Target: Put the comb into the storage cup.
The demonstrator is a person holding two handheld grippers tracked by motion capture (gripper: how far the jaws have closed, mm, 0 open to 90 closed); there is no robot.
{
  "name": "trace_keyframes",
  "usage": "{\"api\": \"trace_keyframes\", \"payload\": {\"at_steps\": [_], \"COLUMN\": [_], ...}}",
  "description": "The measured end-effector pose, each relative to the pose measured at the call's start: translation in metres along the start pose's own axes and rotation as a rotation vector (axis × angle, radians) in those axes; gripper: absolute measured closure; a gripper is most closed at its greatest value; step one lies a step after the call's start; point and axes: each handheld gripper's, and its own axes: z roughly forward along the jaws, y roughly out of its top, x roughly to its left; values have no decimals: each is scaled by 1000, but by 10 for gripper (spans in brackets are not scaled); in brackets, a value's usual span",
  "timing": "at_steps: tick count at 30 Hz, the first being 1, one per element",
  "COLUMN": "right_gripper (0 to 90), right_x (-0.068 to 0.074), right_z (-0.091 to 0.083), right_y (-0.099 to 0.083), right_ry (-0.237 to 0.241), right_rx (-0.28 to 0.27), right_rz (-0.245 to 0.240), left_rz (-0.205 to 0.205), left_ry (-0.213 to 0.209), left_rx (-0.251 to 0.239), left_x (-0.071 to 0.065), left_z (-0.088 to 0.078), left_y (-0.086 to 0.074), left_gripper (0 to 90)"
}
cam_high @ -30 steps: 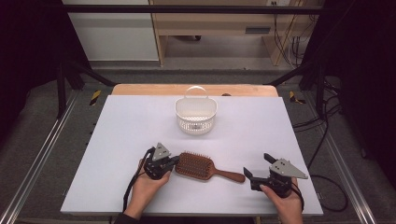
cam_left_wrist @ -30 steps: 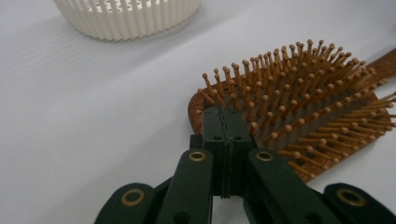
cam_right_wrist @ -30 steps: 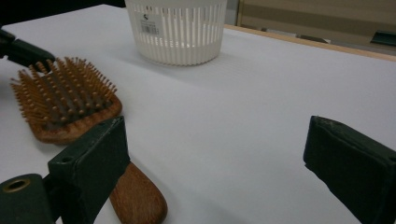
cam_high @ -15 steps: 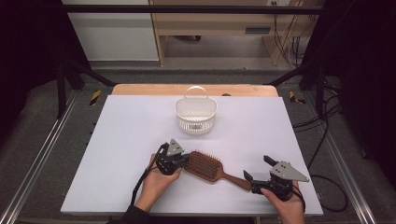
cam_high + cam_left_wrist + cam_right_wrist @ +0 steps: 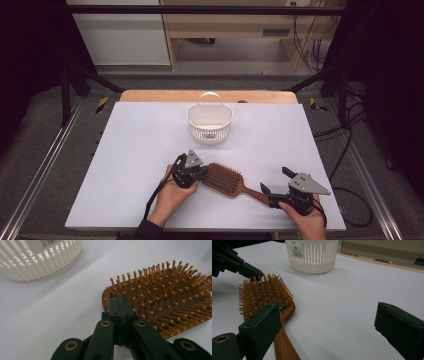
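Observation:
A wooden hairbrush [image 5: 227, 179] lies bristles up on the white table [image 5: 140, 150], its handle pointing right and toward the front. My left gripper [image 5: 202, 172] is shut with nothing in it. Its closed tips [image 5: 120, 305] rest against the left rim of the hairbrush head [image 5: 162, 305]. My right gripper [image 5: 276, 180] stands open at the handle's end. In the right gripper view the handle [image 5: 284, 340] runs just inside the left jaw of the right gripper [image 5: 328, 308], and the other jaw stands far off. The left gripper's tip [image 5: 249, 270] touches the bristles.
A white slatted basket [image 5: 210, 122] with a handle stands behind the brush, mid-table, also seen as the basket [image 5: 37, 260] and the basket [image 5: 312, 255]. Metal rails and cables flank the table. A wooden strip edges its far side.
My left gripper has moved right, staying shut against the brush head. The brush has slid right and turned, so its handle now reaches my right gripper, which kept still.

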Motion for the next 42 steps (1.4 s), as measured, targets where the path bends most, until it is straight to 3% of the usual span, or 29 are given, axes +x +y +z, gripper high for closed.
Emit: {"api": "trace_keyframes", "payload": {"at_steps": [20, 25, 30, 33, 38, 42], "right_gripper": [71, 72, 76, 81, 92, 104], "right_x": [0, 0, 3, 5, 6, 8], "right_z": [-3, -4, -2, -3, 0, 4], "right_y": [0, 1, 7, 14, 26, 32], "right_ry": [5, 5, 18, 37, 67, 96], "right_rx": [-12, -16, -2, 22, 103, 157], "right_rz": [2, 3, -18, -59, -94, -115], "left_rz": [18, 23, 17, -3, -5, -75], "left_ry": [-7, 34, 90, 129, 220, 263], "left_rx": [-12, -49, -144, -187, -258, -270], "left_x": [-9, -7, 0, 8, 17, 30], "left_z": [9, 3, -23, -43, -85, -115], "left_y": [6, 4, -4, -17, -56, -84], "left_gripper": [898, 899, 899, 899, 899, 899]}}
